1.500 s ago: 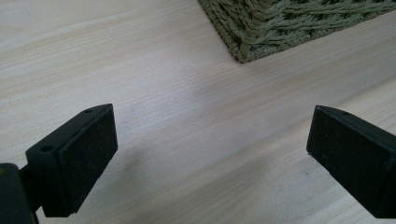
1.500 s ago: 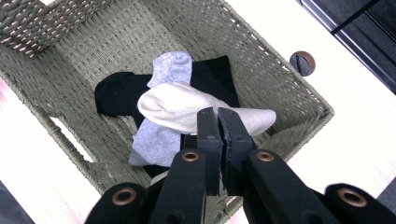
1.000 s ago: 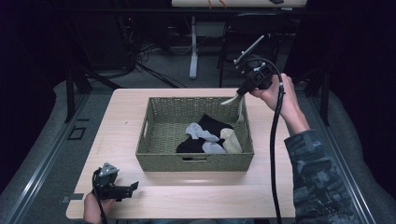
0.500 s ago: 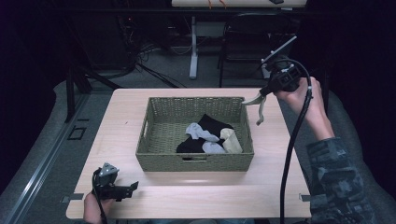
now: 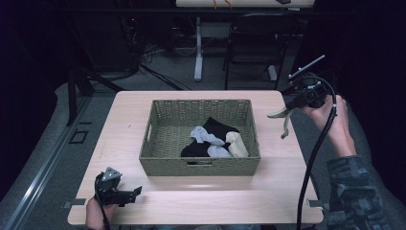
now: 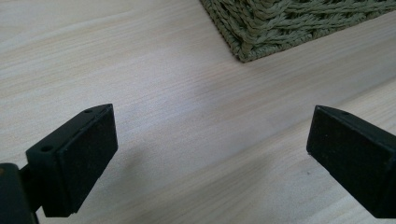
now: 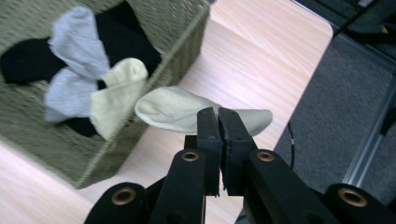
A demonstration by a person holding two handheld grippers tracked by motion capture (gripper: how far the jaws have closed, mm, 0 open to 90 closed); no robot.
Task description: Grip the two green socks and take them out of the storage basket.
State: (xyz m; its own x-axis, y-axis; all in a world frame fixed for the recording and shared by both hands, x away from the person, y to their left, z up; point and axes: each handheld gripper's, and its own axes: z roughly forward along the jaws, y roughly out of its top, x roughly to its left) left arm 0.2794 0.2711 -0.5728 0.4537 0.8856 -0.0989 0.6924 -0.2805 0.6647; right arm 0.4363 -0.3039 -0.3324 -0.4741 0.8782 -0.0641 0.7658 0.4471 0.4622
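Cream sock pinched in right tongs, no label apparent

floor: grey carpet all round the desk
desk: light wood top
back: pretty dark, a chair and tangled cables
far edge: another desk's white leg

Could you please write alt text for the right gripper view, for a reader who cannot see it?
The right tongs are shut on a cream sock, held in the air above the pale wooden table. To the left, a woven basket holds black socks, grey socks and another cream sock.
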